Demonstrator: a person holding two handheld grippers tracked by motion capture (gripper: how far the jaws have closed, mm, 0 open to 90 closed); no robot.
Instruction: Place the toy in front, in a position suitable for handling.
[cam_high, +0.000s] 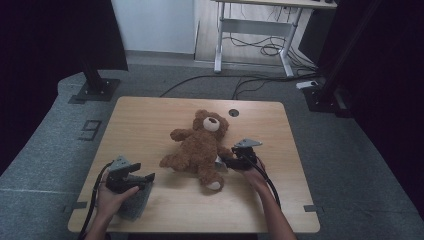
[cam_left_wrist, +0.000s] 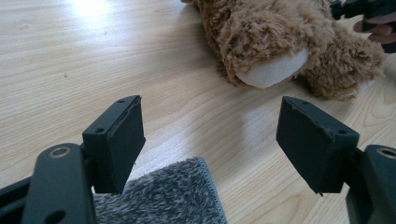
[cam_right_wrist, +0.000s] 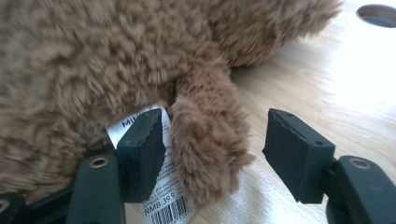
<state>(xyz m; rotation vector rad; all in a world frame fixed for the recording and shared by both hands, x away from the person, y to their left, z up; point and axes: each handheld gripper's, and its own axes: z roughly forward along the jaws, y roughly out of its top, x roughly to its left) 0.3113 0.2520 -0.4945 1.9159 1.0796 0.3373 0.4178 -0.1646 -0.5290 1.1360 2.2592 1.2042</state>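
Teddy bear (cam_high: 200, 145) lies on table (cam_high: 150, 115). Right gripper view reveals its paw (cam_right_wrist: 210, 149) and tag (cam_right_wrist: 170, 196) between released right tongs (cam_right_wrist: 215, 154); left tongs (cam_left_wrist: 210, 140) released above grey cloth (cam_left_wrist: 163, 196).

one teddy bear (cam_high: 200, 145), one grey cloth (cam_high: 135, 202), two hand-held grippers.

Dim high view — window glare on the table (cam_left_wrist: 88, 9), blurred fur.

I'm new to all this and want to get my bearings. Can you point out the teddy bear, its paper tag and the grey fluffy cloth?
teddy bear (cam_high: 200, 145): high view, on its belly.
paper tag (cam_right_wrist: 169, 198): right gripper view, on the printed lower part.
grey fluffy cloth (cam_left_wrist: 163, 198): left gripper view, on its pile near the edge.
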